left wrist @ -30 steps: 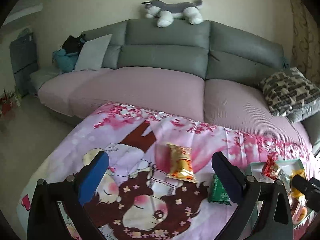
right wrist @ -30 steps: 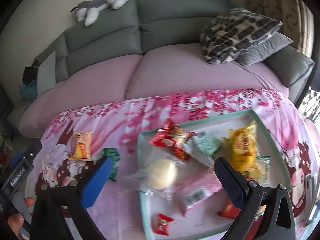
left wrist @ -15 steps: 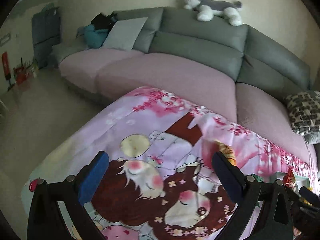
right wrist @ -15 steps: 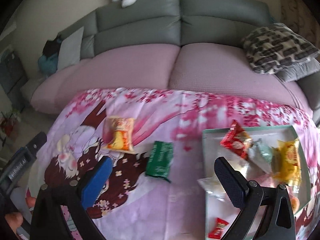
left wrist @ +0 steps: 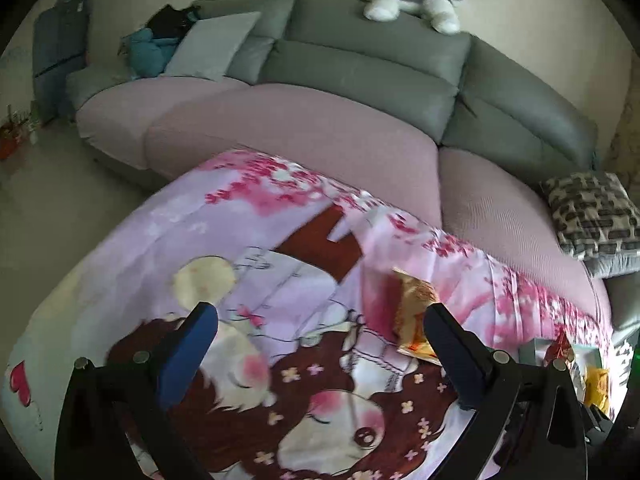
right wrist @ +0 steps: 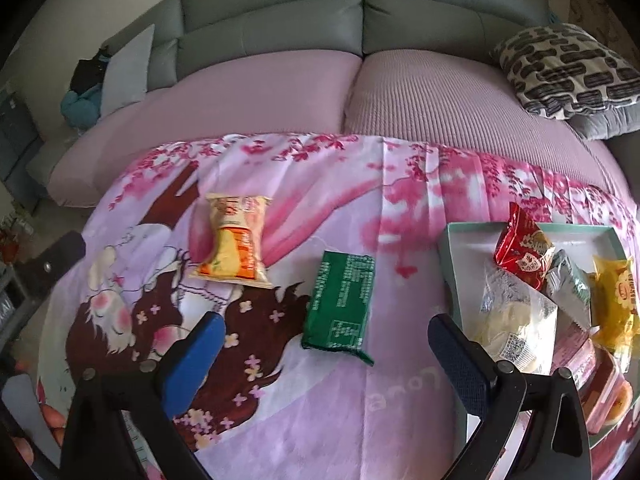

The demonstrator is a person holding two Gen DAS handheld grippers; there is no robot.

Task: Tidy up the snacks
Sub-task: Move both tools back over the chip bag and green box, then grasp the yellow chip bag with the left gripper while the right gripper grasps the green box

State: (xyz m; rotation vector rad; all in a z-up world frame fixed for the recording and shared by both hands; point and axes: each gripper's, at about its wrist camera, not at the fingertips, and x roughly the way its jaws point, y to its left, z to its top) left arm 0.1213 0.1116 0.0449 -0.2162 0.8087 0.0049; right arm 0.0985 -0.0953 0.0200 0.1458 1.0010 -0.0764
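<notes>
1. The right gripper (right wrist: 322, 344) is wide open and holds nothing. It hangs over the cartoon blanket (right wrist: 400, 400).
2. The left gripper (left wrist: 320, 334) is wide open too, with nothing in it. It is over the far left part of the blanket.
3. A green packet (right wrist: 340, 304) lies flat on the blanket, right between the right gripper's two fingers and a bit ahead of them.
4. An orange and yellow packet (right wrist: 236, 248) lies just up and left of the green one. They are close but do not touch.
5. A pale green tray (right wrist: 452, 256) sits to the right. A red packet (right wrist: 520, 252), a clear bag with a pale bun (right wrist: 512, 312) and a yellow packet (right wrist: 614, 296) are already piled in it.
6. I think the green packet looks light and thin, and its wrapper looks smooth, so it may slip.
7. It looks soft, so a hard squeeze may crush what is inside.
8. A good way may be to pinch it across its narrow middle, side to side.
9. The blanket is soft, so a finger may catch the cloth with the packet.
</notes>
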